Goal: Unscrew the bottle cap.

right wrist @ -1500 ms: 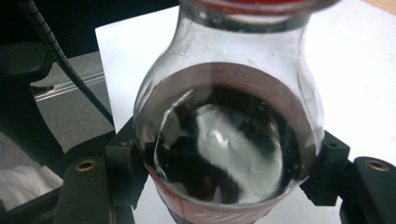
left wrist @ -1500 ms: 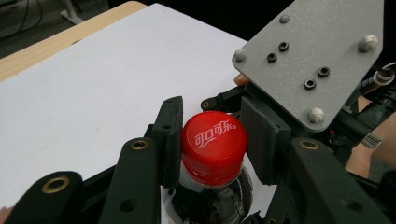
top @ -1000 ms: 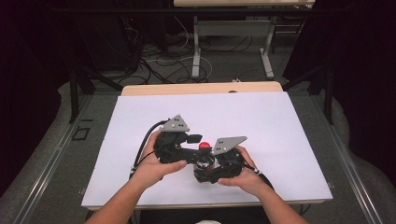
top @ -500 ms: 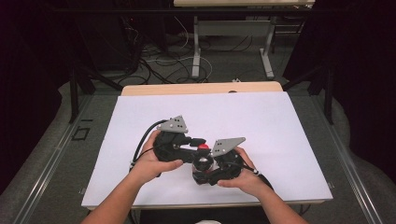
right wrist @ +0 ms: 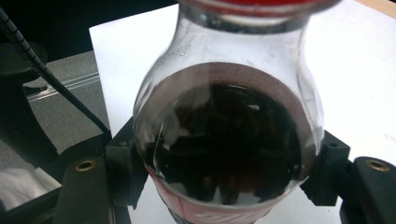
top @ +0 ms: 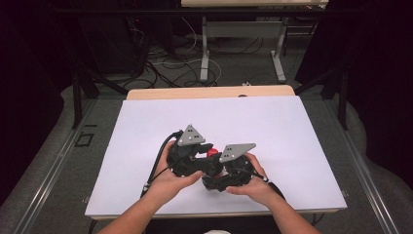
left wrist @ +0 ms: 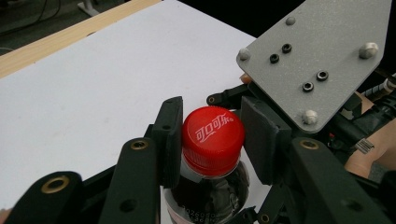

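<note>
Over the near middle of the white surface (top: 292, 126), the left claw (left wrist: 212, 140) has just closed in; its pads sit on either side of the red cap (left wrist: 213, 138) of a cola bottle (right wrist: 229, 140), the left pad touching it. Just beside it, the right claw (right wrist: 224, 182) is clamped around the bottle's dark body, below the neck.

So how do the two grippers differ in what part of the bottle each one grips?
The left gripper is shut on the red cap, while the right gripper is shut on the bottle at its wide dark body. The left grips a narrow part, the right a broad one. Both have black jaws.
</note>
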Available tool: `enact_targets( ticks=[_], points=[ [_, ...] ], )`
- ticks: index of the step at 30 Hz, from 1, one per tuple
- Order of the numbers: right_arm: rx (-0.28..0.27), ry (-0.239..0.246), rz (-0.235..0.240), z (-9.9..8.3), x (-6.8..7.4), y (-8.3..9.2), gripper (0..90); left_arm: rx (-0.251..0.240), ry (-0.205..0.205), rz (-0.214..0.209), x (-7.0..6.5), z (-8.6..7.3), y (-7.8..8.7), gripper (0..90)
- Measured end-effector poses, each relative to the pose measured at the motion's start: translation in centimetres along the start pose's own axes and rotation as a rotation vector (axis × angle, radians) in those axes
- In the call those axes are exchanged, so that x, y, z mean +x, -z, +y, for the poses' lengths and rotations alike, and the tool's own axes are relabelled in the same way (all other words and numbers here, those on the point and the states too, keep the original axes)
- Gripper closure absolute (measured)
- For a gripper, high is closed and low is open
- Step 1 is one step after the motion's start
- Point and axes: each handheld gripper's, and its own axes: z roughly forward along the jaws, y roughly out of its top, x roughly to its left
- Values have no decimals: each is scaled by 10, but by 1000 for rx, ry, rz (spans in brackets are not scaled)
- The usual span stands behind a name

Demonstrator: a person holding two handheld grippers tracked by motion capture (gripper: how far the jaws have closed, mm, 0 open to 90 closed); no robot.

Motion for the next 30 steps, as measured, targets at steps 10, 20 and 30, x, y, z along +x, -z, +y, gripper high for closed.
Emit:
enact_targets(
  ticks=[10,20,30],
  points=[
    [-25,10,27,1,0,3,301,19,-109,-250,25,7,13,491],
    [-3,44,71,2,5,2,302,39,-166,-334,37,3,2,589],
    [-13,15,14,1,2,0,302,2,-99,-147,18,0,0,613]
  ],
)
